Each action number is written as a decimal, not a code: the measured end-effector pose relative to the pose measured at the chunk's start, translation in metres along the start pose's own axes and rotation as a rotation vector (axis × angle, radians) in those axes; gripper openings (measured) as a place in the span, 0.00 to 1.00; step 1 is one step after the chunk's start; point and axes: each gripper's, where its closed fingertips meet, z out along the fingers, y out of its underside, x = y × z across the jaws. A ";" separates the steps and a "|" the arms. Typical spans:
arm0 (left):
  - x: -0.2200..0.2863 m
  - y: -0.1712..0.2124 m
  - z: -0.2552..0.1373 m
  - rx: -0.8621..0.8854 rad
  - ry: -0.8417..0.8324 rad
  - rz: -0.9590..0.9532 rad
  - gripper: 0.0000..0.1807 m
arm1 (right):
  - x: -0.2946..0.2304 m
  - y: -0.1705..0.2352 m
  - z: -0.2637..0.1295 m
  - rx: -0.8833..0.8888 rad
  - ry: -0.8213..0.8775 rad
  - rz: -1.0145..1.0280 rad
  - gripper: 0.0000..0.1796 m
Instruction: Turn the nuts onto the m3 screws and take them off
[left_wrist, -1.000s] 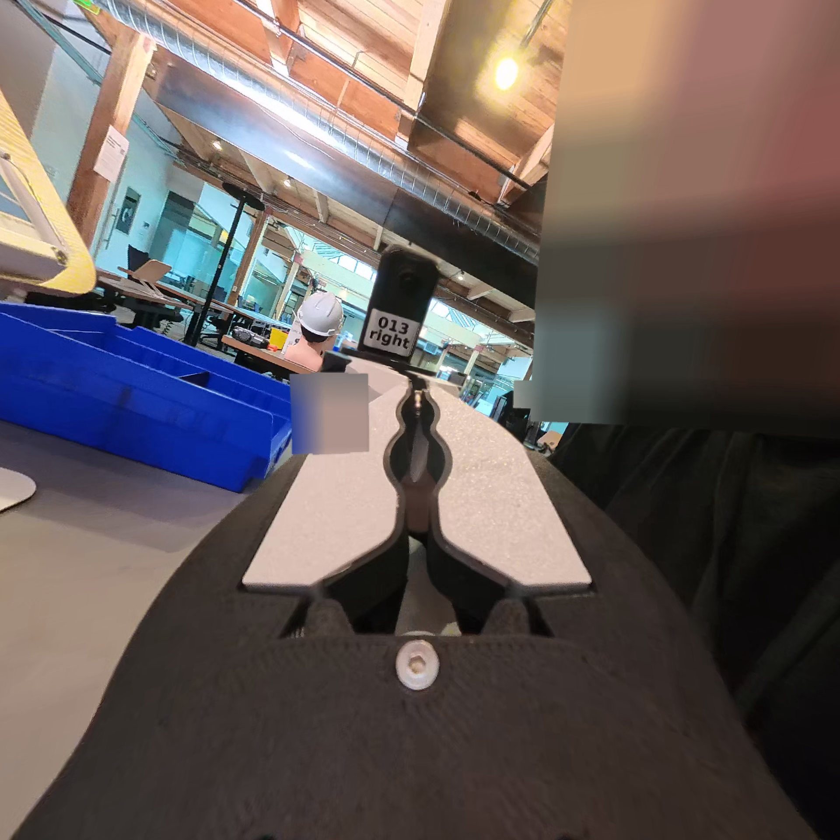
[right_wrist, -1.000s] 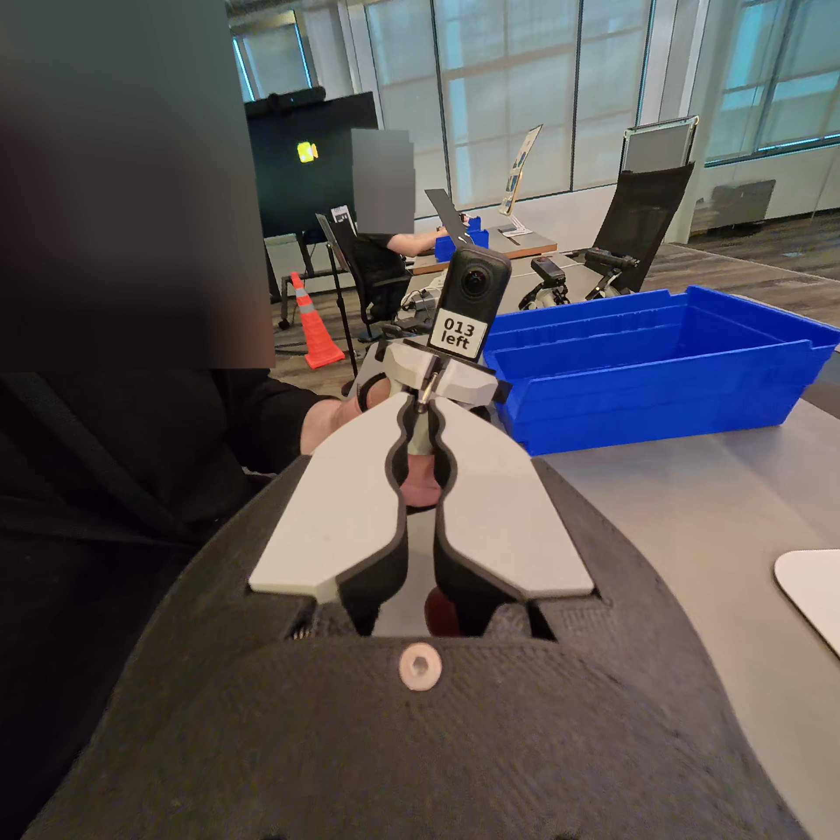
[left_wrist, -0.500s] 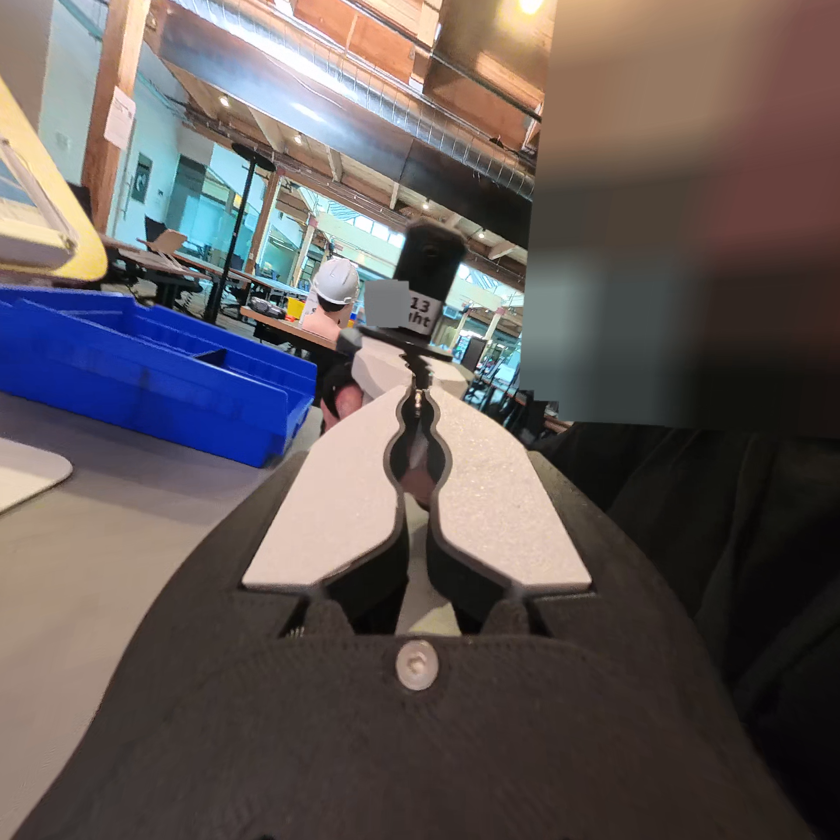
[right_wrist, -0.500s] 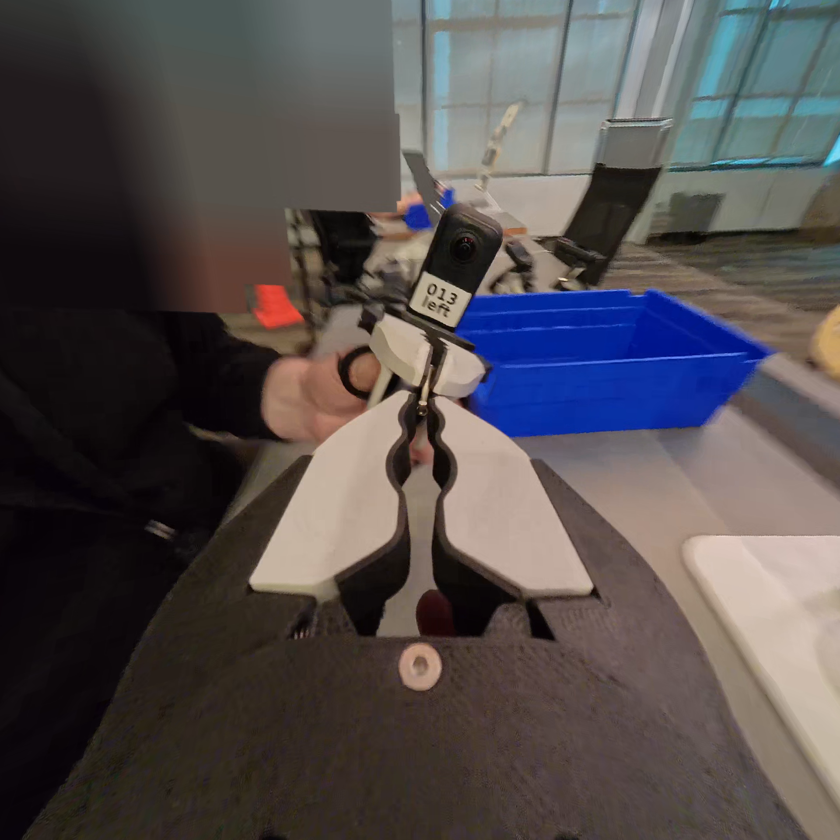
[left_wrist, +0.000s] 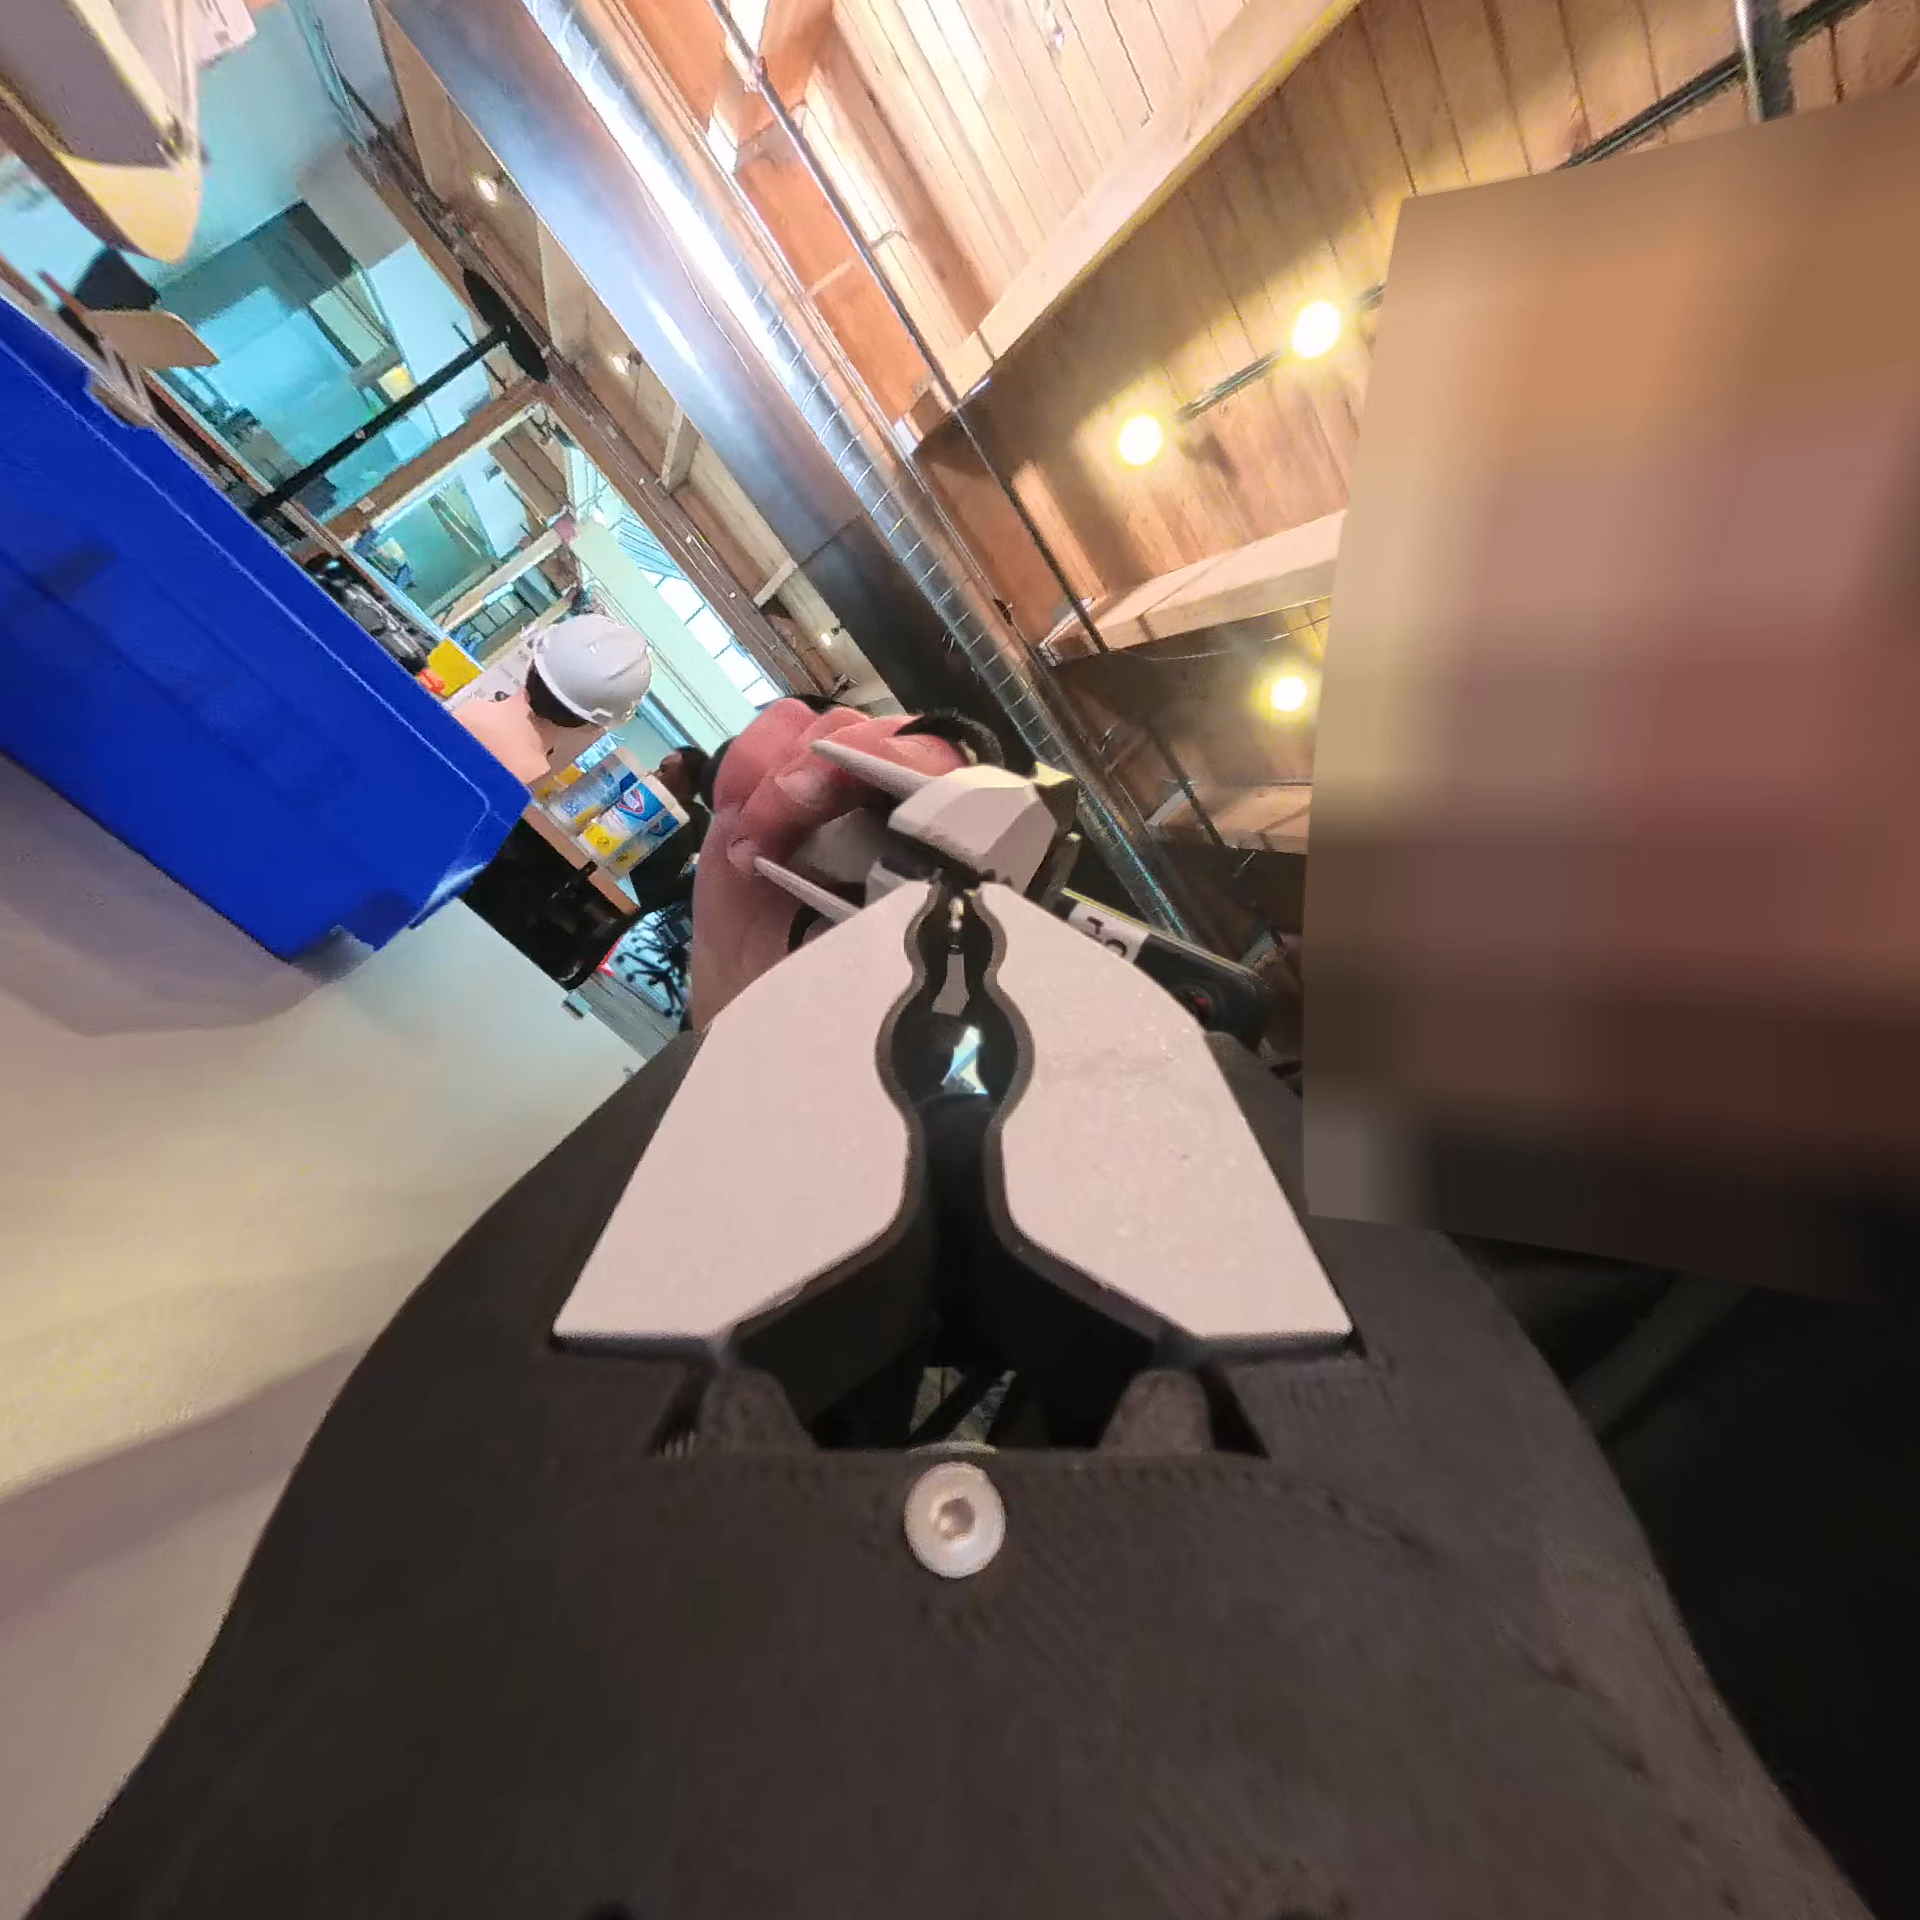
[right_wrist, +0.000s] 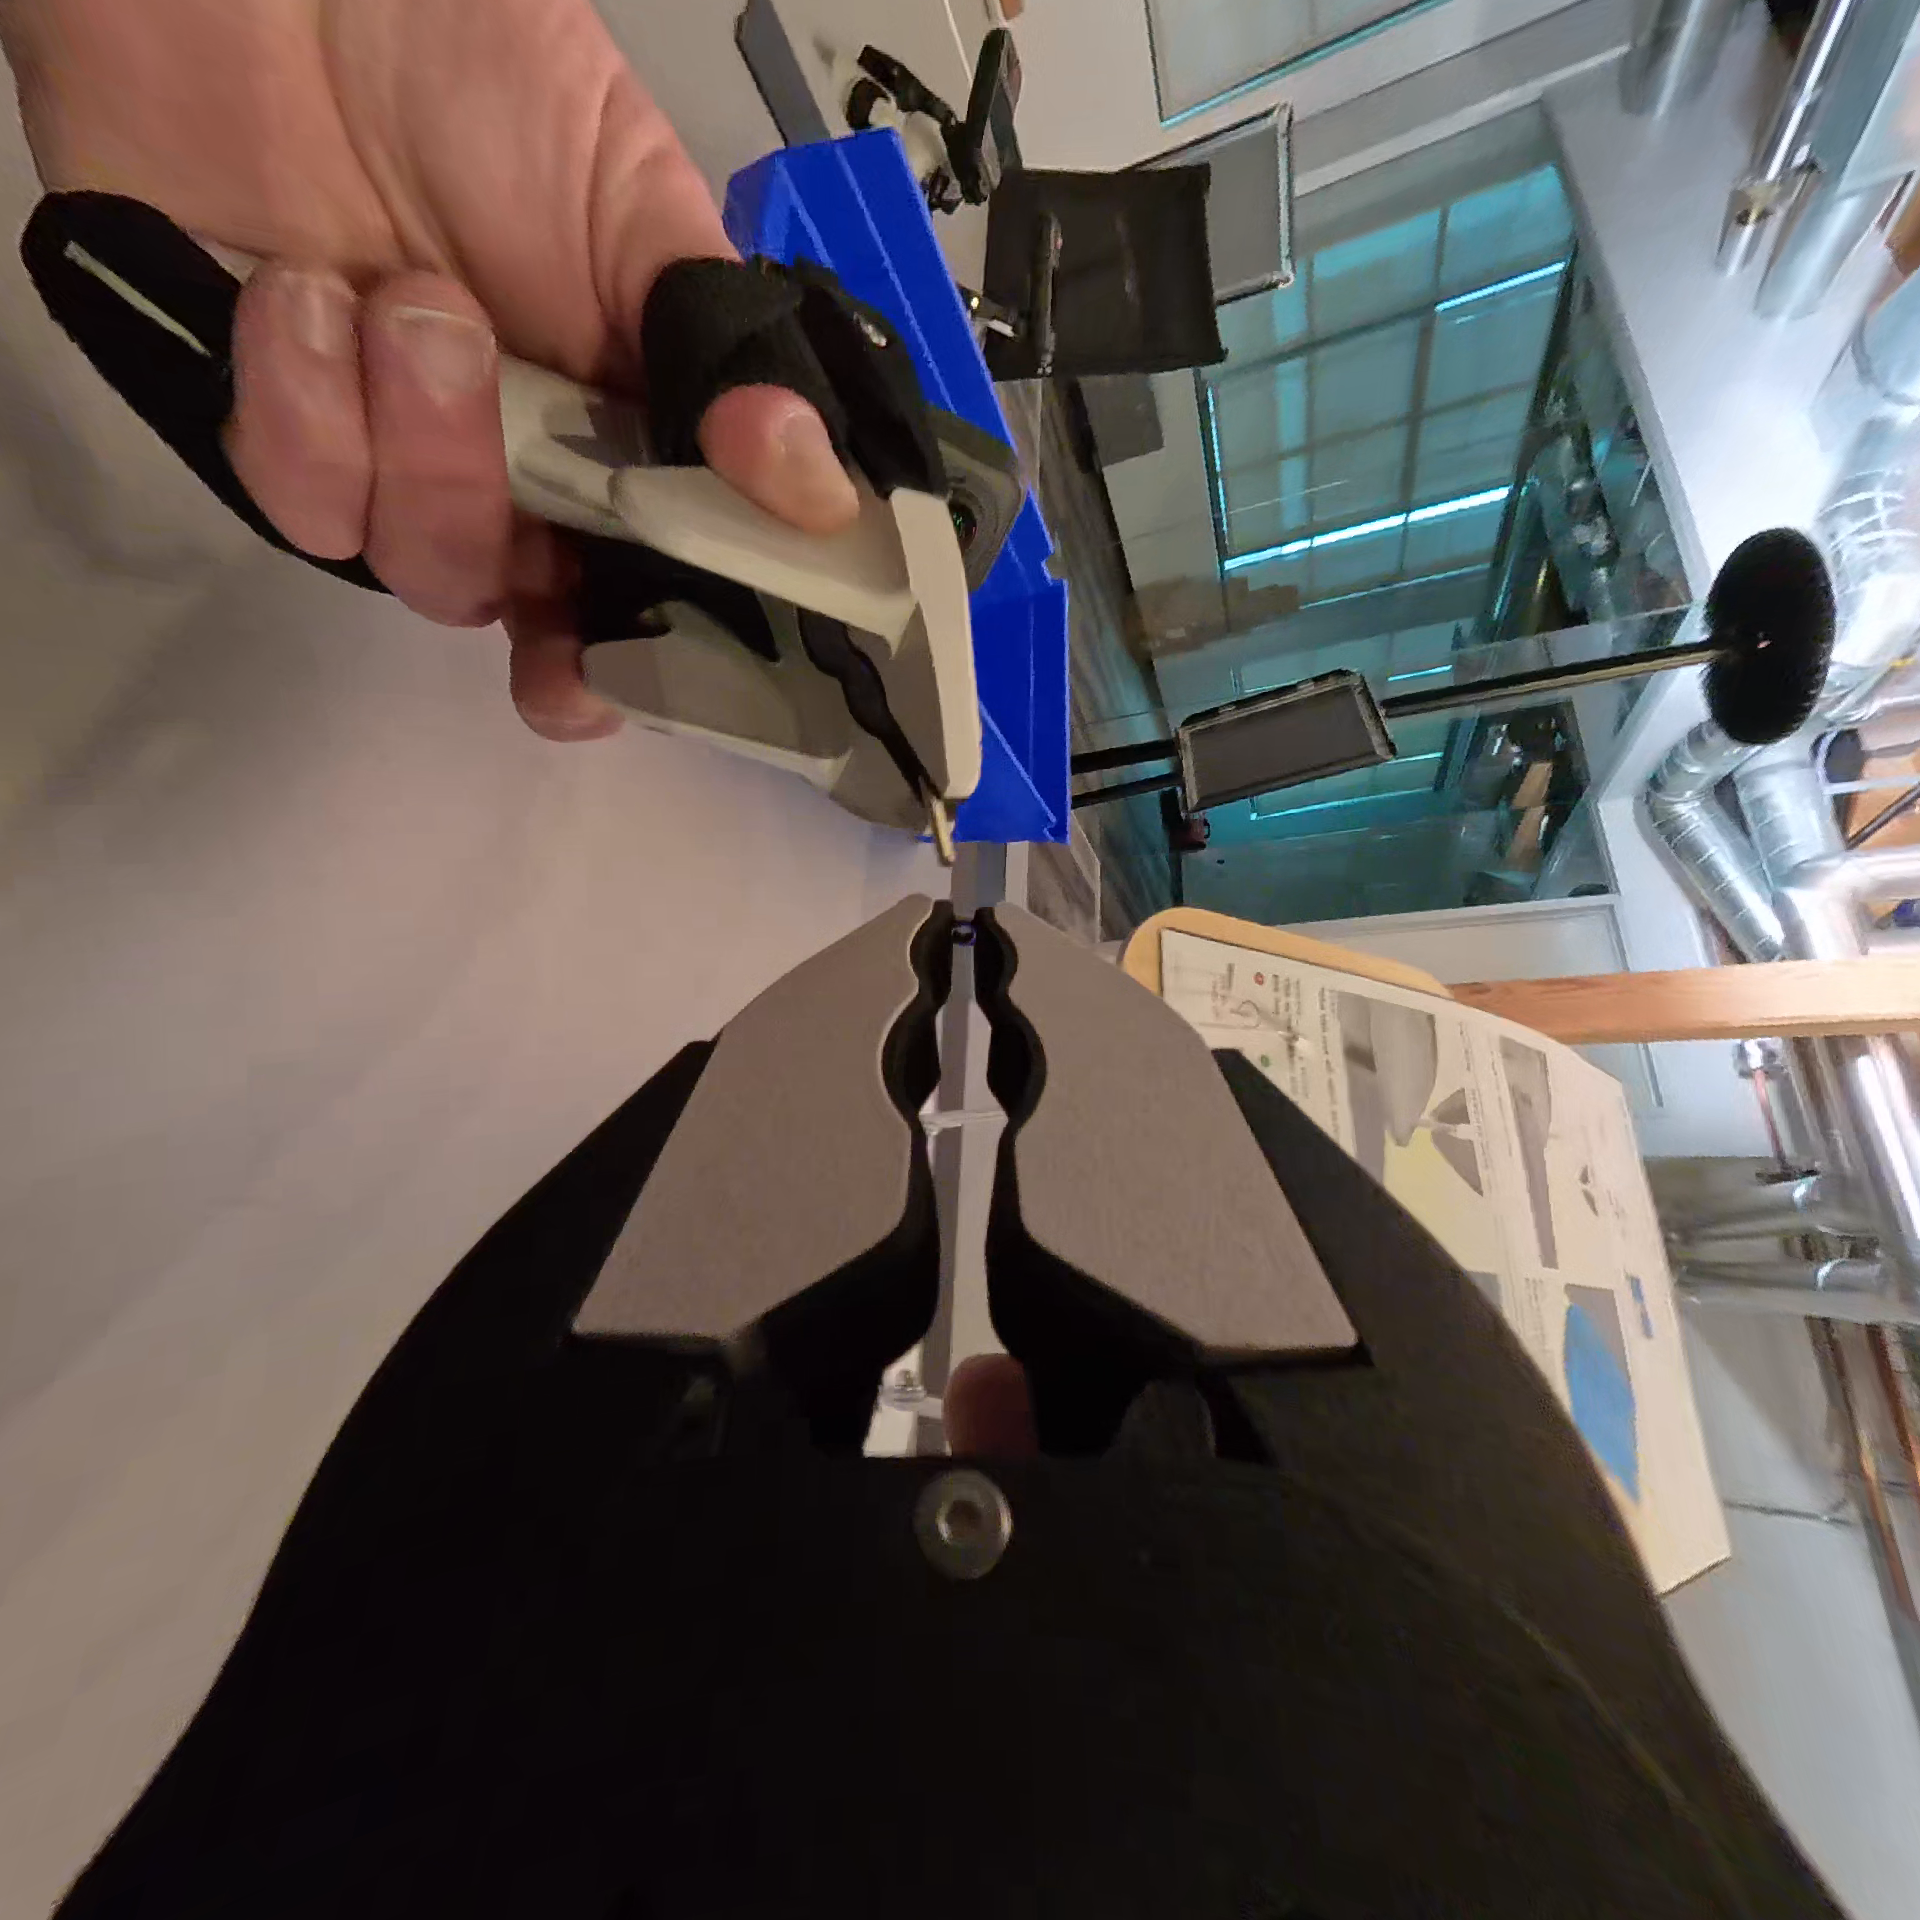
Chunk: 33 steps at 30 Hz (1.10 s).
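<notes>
My left gripper (left_wrist: 952, 906) is shut on a small metal screw (left_wrist: 953, 914) that pokes out past its tips. It also shows in the right wrist view (right_wrist: 938, 810), held by a hand, with the screw (right_wrist: 943, 837) pointing down at my right gripper. My right gripper (right_wrist: 962, 916) is shut on a small dark nut (right_wrist: 964, 932) at its very tips. A short gap lies between the screw's end and the nut. In the left wrist view the right gripper (left_wrist: 940, 878) sits just beyond my left tips, held by a hand.
A blue plastic bin (left_wrist: 208, 675) stands on the grey table (left_wrist: 208, 1195); it also shows behind the left gripper in the right wrist view (right_wrist: 1003, 582). A board with illustrated sheets (right_wrist: 1455, 1195) stands at the right. A person in dark clothing is close behind. My two grippers' fingertips are within a few centimetres of each other.
Both grippers have rolled, the right one by about a quarter turn. The tips were together before; now a small gap shows between the screw and the right gripper's tips.
</notes>
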 end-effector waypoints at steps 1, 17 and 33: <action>0.001 -0.001 -0.001 0.007 0.004 0.002 0.02 | -0.002 0.001 0.000 0.002 -0.014 0.027 0.03; -0.019 -0.013 -0.023 -0.239 -0.295 0.538 0.01 | 0.018 0.085 -0.097 -0.052 0.101 0.693 0.03; -0.058 -0.014 -0.051 -0.435 -0.595 0.981 0.02 | 0.008 0.131 -0.113 -0.321 0.237 0.600 0.03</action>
